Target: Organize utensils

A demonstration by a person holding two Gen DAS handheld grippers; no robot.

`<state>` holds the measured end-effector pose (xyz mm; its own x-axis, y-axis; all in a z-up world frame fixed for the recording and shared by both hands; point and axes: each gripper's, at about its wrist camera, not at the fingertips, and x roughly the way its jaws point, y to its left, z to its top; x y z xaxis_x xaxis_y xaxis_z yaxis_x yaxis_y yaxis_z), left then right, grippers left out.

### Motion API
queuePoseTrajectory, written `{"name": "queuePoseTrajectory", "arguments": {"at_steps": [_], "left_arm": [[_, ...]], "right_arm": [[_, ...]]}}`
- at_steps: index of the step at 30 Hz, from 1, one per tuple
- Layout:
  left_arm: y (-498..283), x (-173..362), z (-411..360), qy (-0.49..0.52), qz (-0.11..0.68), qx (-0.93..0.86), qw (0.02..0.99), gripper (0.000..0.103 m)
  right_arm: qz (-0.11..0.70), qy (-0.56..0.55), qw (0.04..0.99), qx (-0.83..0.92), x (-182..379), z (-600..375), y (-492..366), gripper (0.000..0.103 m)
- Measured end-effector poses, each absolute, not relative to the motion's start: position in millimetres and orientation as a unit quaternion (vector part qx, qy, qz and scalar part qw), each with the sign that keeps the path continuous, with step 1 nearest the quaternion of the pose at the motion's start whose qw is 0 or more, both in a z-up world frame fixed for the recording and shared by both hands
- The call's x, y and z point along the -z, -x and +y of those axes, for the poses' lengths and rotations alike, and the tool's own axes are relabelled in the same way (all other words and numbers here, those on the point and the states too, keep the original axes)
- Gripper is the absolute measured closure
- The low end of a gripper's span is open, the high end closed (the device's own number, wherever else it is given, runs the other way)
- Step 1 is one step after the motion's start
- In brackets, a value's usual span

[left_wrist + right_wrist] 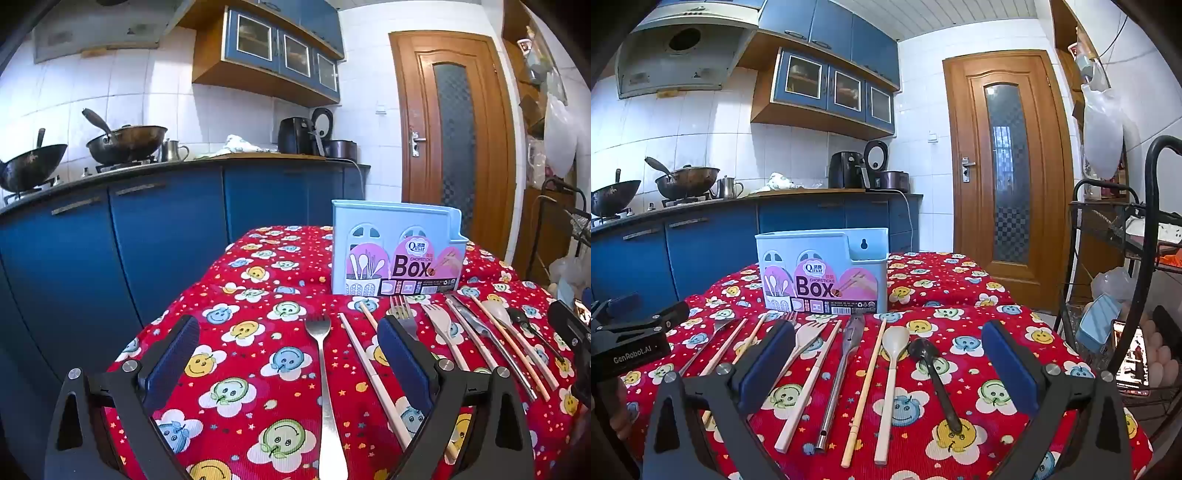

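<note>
Two hand-held grippers agape; steel fork [325, 373] lengthwise, tines toward box [397, 247].

The left hand-held gripper [288, 354] hovers wide open over a steel fork [325, 387], with chopsticks [373, 376] right of the fork and the chopsticks box [397, 251] behind.

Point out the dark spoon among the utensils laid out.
The black spoon, rightmost in the row, beside the cream spoon; every other utensil is metal or pale.

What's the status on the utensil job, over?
Left gripper open, empty, over metal fork. Right gripper open, empty, above spoons. Utensils all flat on tablecloth; blue box upright behind them. Nothing blocking.
</note>
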<state>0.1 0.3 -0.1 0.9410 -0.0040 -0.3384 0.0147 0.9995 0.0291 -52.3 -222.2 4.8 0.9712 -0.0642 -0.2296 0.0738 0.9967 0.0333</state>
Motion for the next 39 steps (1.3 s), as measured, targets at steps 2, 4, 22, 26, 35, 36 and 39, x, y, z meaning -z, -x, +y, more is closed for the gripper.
{"name": "queuePoseTrajectory", "arguments": {"at_steps": [2, 4, 22, 26, 35, 36, 39], "left_arm": [[0.0, 0.0, 0.2, -0.015, 0.172, 0.004, 0.985, 0.006], [0.6, -0.1, -0.5, -0.016, 0.172, 0.003, 0.985, 0.006], [-1.8, -1.9, 0.2, -0.013, 0.177, 0.004, 0.984, 0.006], [-1.8, -2.0, 0.5, -0.013, 0.177, 0.004, 0.984, 0.006], [-1.7, -2.3, 1.0, -0.012, 0.177, 0.004, 0.984, 0.006], [-1.6, -2.1, 1.1, -0.012, 0.177, 0.004, 0.984, 0.006], [-1.6, -2.2, 1.2, -0.012, 0.177, 0.005, 0.984, 0.006]], "right_arm": [[0.114, -0.022, 0.993, 0.035, -4.9, -222.4, 52.5, 0.0], [0.116, -0.021, 0.992, 0.035, -4.8, -222.3, 52.3, 0.0], [0.116, -0.022, 0.992, 0.035, -5.1, -222.1, 52.6, 0.0], [0.116, -0.022, 0.992, 0.035, -5.1, -222.2, 52.6, 0.0], [0.115, -0.022, 0.992, 0.035, -5.1, -222.3, 52.6, 0.0], [0.115, -0.022, 0.992, 0.035, -5.1, -222.2, 52.6, 0.0], [0.115, -0.022, 0.992, 0.035, -5.2, -222.2, 52.5, 0.0]]}}
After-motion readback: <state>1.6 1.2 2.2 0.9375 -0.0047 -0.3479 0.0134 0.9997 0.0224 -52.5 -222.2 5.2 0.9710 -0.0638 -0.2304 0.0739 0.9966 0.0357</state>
